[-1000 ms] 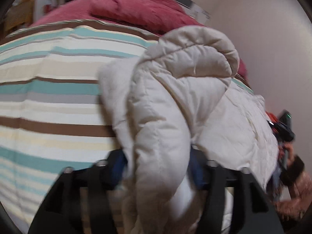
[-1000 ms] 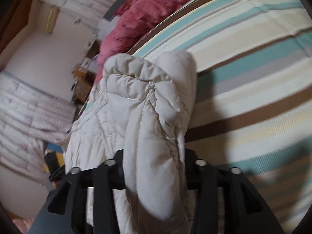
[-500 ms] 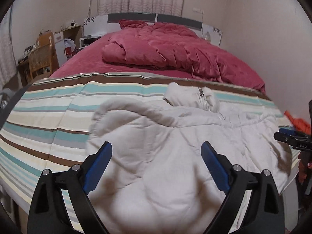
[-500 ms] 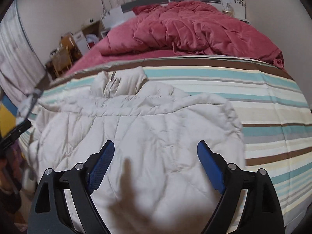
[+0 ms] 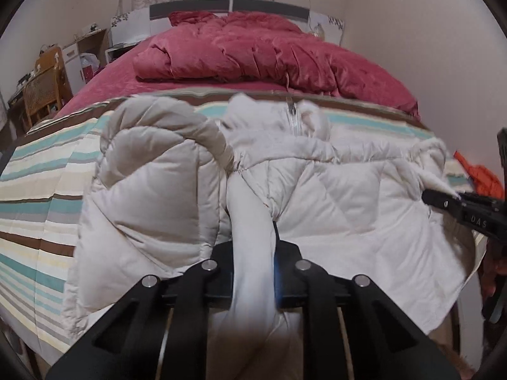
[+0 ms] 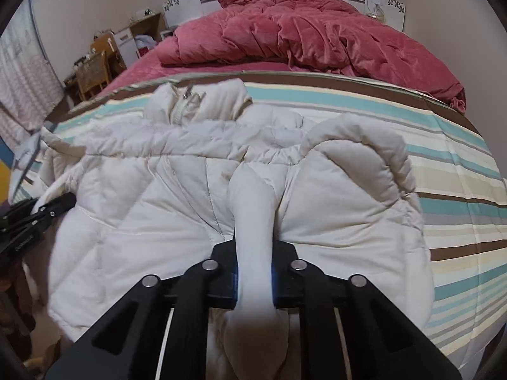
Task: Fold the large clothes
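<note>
Cream quilted jacket (image 5: 332, 196) lies spread across a striped blanket (image 5: 38, 171) at the foot of the bed, its collar and zip (image 5: 293, 117) pointing toward the crumpled red duvet (image 5: 253, 57) farther up the bed. In the left wrist view, the left hand-held gripper (image 5: 253, 272) is clenched on a bunched fold of the jacket's fabric, which rises between its two fingers; a puffy sleeve (image 5: 152, 164) curls over on the left side of that view. At the right edge of the same view the right hand-held gripper (image 5: 443, 198) shows from the side, its tip pinching a bit of the jacket's edge.

From the right wrist view, the right hand-held gripper (image 6: 253, 275) is likewise clamped on a thick roll of the jacket (image 6: 142, 196), with blue pads just visible either side of the cloth. A rolled sleeve (image 6: 358, 164) sits to the right of the grip. The left hand-held gripper (image 6: 41, 209) appears at the left edge, touching the jacket's side. A wooden chair (image 6: 92, 72) and a curtain (image 6: 25, 85) stand beyond the bed on the left.
</note>
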